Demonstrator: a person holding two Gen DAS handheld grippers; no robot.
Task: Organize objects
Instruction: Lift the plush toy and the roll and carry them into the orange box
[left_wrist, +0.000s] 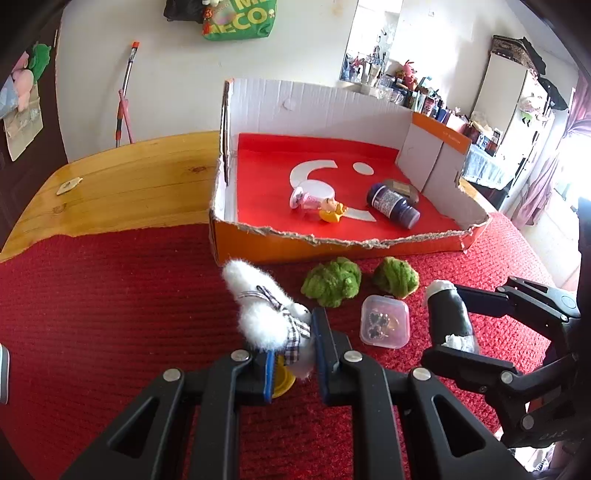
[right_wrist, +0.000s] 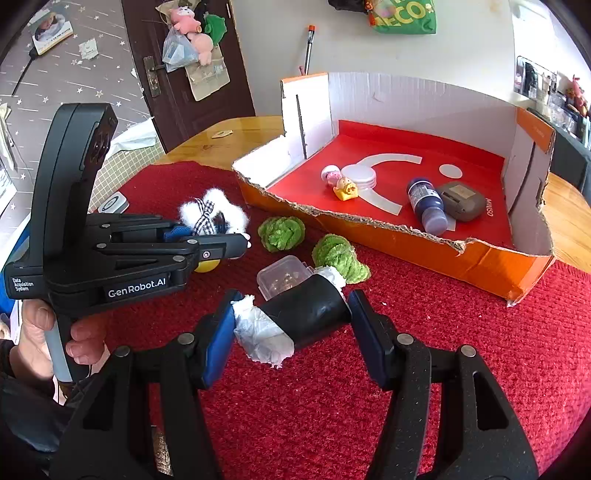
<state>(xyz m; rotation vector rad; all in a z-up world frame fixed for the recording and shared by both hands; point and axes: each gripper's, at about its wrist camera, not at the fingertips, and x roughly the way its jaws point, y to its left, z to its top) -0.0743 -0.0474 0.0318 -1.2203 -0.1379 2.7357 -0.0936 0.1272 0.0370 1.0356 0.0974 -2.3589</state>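
My left gripper (left_wrist: 295, 350) is shut on a white fluffy toy (left_wrist: 258, 314) with a plaid bow and a yellow base, low over the red mat (left_wrist: 110, 314). In the right wrist view the same left gripper (right_wrist: 236, 242) pinches the fluffy toy (right_wrist: 218, 212) from the side. My right gripper (right_wrist: 293, 325) is shut lengthwise on a black roll (right_wrist: 306, 310) with white paper ends, and both the right gripper (left_wrist: 452, 325) and the black roll (left_wrist: 448, 310) also show in the left wrist view. Behind stands an orange cardboard box (left_wrist: 332, 242) with a torn front rim (right_wrist: 406, 236).
Two green yarn balls (left_wrist: 332, 282) (left_wrist: 397, 277) and a clear plastic case (left_wrist: 385, 321) lie on the mat before the box. Inside it are a blue bottle (right_wrist: 424, 205), a brown case (right_wrist: 461, 199) and small figurines (right_wrist: 343, 186). A hand (right_wrist: 85, 332) holds the left gripper's handle.
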